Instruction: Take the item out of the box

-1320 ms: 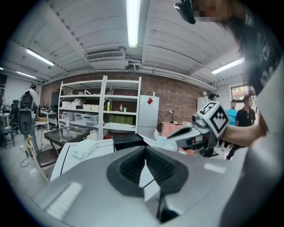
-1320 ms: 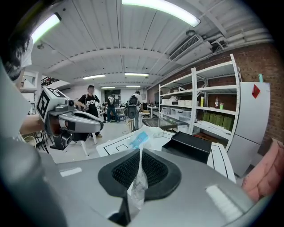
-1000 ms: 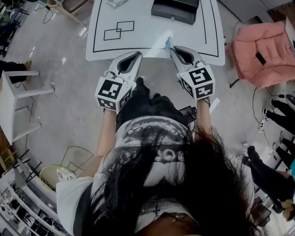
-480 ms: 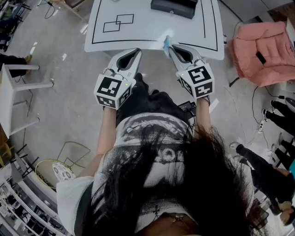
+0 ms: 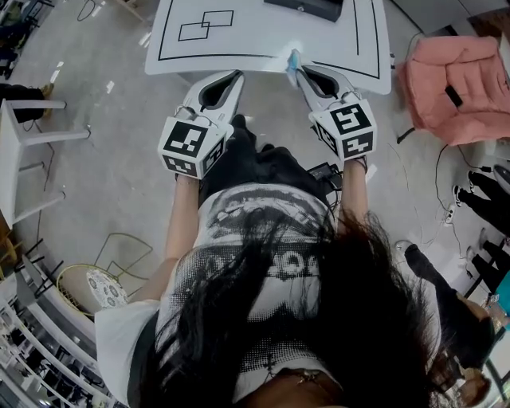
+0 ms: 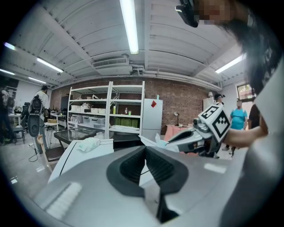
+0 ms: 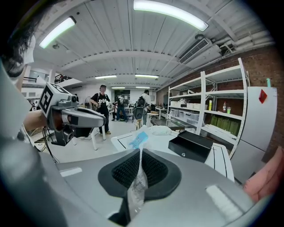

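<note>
My right gripper (image 5: 296, 73) is shut on a clear plastic packet (image 5: 292, 64) with a blue label, held over the near edge of the white table (image 5: 263, 48). In the right gripper view the packet (image 7: 138, 141) stands upright between the pads, blue end up. The black box (image 5: 307, 6) sits at the table's far side, mostly cut off by the top of the head view; in the right gripper view the black box (image 7: 195, 145) lies ahead to the right. My left gripper (image 5: 229, 78) hovers beside it at the table edge, jaws shut, nothing between them (image 6: 145, 162).
Black outlines and two overlapping rectangles (image 5: 205, 24) are drawn on the table. A white cloth (image 6: 88, 144) lies on its far part. A pink armchair (image 5: 450, 88) stands right of the table, a white bench (image 5: 32, 151) to the left. People stand at the right.
The table and box have slid up the head view, the box nearly out of frame. Both grippers moved up a little with them. The packet stays gripped.
</note>
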Tool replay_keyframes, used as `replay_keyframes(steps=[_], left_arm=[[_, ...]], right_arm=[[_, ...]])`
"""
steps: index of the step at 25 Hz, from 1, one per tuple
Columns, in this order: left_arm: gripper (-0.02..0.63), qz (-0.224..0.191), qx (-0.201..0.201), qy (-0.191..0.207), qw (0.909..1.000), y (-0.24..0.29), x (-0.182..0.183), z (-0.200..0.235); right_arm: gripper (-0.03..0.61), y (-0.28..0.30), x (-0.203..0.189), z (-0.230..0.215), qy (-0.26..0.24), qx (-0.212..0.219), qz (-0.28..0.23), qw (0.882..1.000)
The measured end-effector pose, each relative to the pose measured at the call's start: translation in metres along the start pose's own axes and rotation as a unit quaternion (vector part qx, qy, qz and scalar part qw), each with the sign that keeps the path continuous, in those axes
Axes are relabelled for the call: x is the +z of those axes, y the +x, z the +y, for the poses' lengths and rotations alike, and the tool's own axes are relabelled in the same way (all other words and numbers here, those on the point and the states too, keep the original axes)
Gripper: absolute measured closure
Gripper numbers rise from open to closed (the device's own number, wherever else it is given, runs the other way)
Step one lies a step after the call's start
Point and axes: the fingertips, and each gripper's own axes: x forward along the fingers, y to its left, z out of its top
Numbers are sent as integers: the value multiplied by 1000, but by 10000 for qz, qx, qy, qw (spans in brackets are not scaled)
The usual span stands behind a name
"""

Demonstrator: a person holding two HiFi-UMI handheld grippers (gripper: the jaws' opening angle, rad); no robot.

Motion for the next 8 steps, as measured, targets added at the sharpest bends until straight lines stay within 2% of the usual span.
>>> replay_keyframes(steps=[8], left_arm=[[614,-39,90,-14,10000,2,-5,6]], right_arm=[[558,2,-5,-14,-37,-99,30,9999]])
